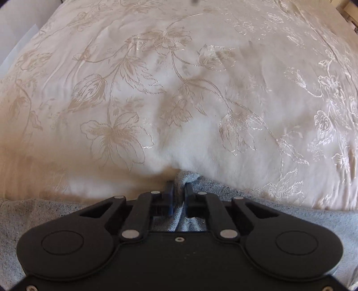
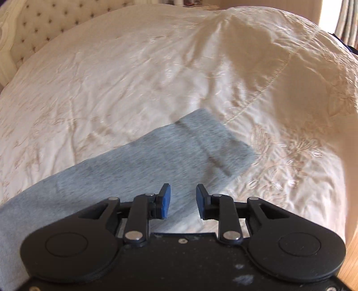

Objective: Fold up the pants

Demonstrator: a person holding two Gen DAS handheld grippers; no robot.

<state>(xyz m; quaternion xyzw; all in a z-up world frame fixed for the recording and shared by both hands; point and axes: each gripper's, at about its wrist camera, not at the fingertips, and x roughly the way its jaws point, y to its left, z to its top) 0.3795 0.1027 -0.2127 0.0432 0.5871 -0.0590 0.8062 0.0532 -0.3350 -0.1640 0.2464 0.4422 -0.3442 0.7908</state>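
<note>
The grey knit pants point(image 2: 170, 152) lie on the cream bedspread point(image 2: 134, 73), one leg running from lower left to its cuffed hem at centre right. My right gripper point(image 2: 183, 201) is open and empty, its blue pads just above the leg's near part. In the left wrist view my left gripper point(image 1: 179, 197) is shut on a bunched fold of the grey pants point(image 1: 181, 179), with more grey fabric spread under the gripper along the bottom edge.
The floral embroidered bedspread point(image 1: 179, 89) covers the whole bed. A tufted headboard point(image 2: 44, 22) stands at the far left. A curtain point(image 2: 344, 18) hangs at the top right, and wooden floor point(image 2: 351, 268) shows at the lower right past the bed's edge.
</note>
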